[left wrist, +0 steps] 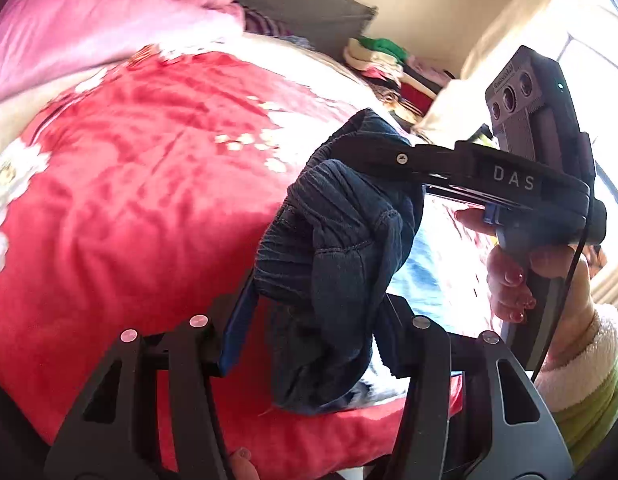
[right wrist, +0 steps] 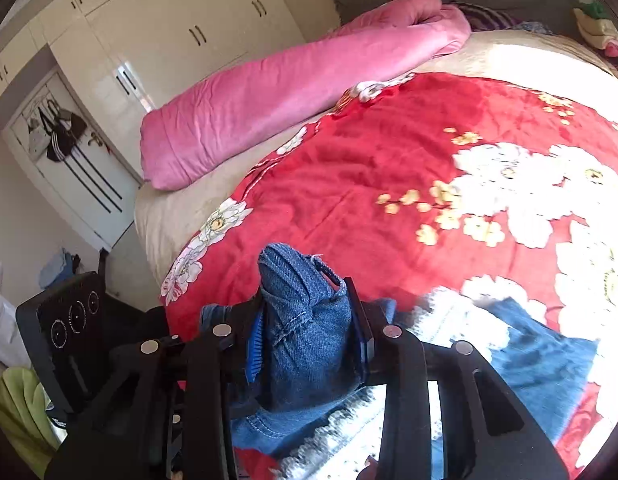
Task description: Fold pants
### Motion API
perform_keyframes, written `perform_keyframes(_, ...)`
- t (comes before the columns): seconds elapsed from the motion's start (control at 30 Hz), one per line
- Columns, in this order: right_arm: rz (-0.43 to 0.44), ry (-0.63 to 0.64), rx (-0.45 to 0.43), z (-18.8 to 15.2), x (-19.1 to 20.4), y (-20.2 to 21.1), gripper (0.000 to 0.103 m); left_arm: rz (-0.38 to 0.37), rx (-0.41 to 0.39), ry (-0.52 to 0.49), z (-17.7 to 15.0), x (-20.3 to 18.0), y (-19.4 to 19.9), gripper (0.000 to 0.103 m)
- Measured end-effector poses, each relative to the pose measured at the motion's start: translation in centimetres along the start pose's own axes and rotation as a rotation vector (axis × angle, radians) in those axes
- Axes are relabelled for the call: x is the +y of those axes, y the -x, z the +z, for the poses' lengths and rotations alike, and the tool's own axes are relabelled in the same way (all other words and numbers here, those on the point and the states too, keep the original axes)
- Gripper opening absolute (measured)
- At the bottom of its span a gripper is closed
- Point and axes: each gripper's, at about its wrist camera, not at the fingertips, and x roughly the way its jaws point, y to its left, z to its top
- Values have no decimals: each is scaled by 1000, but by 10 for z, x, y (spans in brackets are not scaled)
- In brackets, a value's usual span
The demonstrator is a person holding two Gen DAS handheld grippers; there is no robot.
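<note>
A bedroom: a bed under a red blanket (right wrist: 389, 168) printed with white flowers fills both views, with a pink quilt (right wrist: 293, 92) rolled along the blanket's far edge and white wardrobe doors (right wrist: 181, 36) beyond that. The jeans (right wrist: 305, 332) sit at the blanket's near edge, mostly bunched and lifted off it, with a flatter stretch of denim lying on the blanket to one side. The right gripper (right wrist: 309, 340) is pinching a thick wad of the waistband, a belt loop sticking up past its pads. The left gripper (left wrist: 317, 320) has a gathered clump of the same denim between its blue pads, which appear to press on it — though the far pad is hidden behind the cloth. The risk here, as I judge it, is that both grips are on crumpled folds rather than on a clean edge: if the hands pull apart to spread the jeans, a layer could slide out of either wad and drop in a heap on the blanket, or the legs could come out twisted so the fold lands crooked. The two tools are also close together, so they could knock each other. Readable writing: "DAS" in pale letters on the side of the right gripper in the left view — the small print on the camera block above it is too fine to read.
</note>
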Motion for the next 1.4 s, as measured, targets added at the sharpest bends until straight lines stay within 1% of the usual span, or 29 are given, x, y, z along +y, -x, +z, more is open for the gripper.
perform_keyframes(0.1,0,-36,-29,-9,-18,19,33,-1,10,-53,1,-25,-10,45)
perform_keyframes(0.27,-3,-103,-58,-27,-50,42,33,2,35,-107,-1,-52,-29,45)
perform_keyframes(0.3,-4,-116,-65,-32,-55,46,35,3,42,-114,-2,-57,-33,47)
perform_keyframes(0.37,3,-146,-79,-42,-67,54,35,8,48,-131,-6,-65,-37,48)
perform_keyframes(0.5,17,-226,-110,-62,-88,71,50,13,70,-160,-17,-82,-44,51)
perform_keyframes(0.57,16,-255,-139,-71,-96,84,54,7,79,-168,-23,-88,-46,52)
perform_keyframes(0.63,0,-276,-161,-80,-101,94,59,-14,96,-172,-30,-90,-47,57)
perform_keyframes(0.73,-13,-281,-161,-91,-101,98,63,-26,104,-214,-41,-98,-46,58)
perform_keyframes(0.83,-23,-263,-133,-97,-96,92,65,-39,129,-241,-51,-104,-50,60)
perform_keyframes(0.9,-42,-248,-109,-101,-93,85,66,-30,134,-266,-58,-108,-51,61)
perform_keyframes(0.93,-63,-236,-96,-104,-92,81,66,-25,137,-278,-62,-109,-51,61)
perform_keyframes(1.03,-186,-209,-46,-114,-94,70,64,-28,139,-282,-67,-106,-51,61)
perform_keyframes(1.07,-212,-204,-32,-117,-95,67,64,-31,140,-281,-68,-105,-51,61)
perform_keyframes(1.13,-238,-203,-22,-123,-98,64,64,-40,145,-276,-68,-103,-52,61)
perform_keyframes(1.17,-237,-209,-17,-125,-99,64,64,-48,144,-271,-67,-102,-51,61)
perform_keyframes(1.27,-223,-219,-40,-129,-100,71,64,-78,131,-249,-61,-96,-42,61)
perform_keyframes(1.4,-182,-178,-140,-132,-87,101,66,-58,44,-222,-39,-82,-17,65)
